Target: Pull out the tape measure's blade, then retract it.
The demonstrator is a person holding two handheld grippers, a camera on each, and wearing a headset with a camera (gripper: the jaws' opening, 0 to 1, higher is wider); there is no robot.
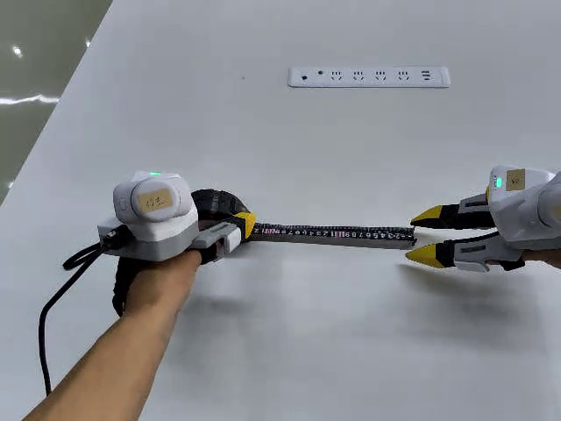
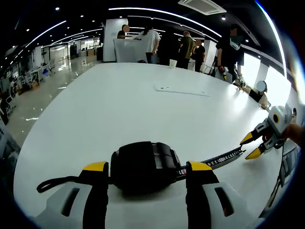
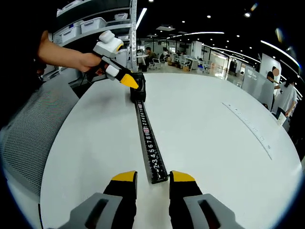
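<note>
You're at a wide white worktable [image 1: 307, 351] in a big, dark-ceilinged hall.
A white power strip [image 1: 369, 76] lies on the tabletop ahead of you. Glossy grey floor [image 1: 35, 61] runs past the table's left edge, and light strips [image 2: 157, 10] cross the ceiling. People [image 2: 183, 45] stand at the far end.

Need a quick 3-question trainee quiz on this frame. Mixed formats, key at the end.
1. True or false: the blade is fully wound into the tape measure case.
2. Which gripper has the case between its jaws? A) left gripper B) right gripper C) neither
3. Fill in: the blade's free end lies on the white table, between the tips of the ___ gripper.
Key: 1 false, the blade runs out across the table; 2 A; 3 right.
</note>
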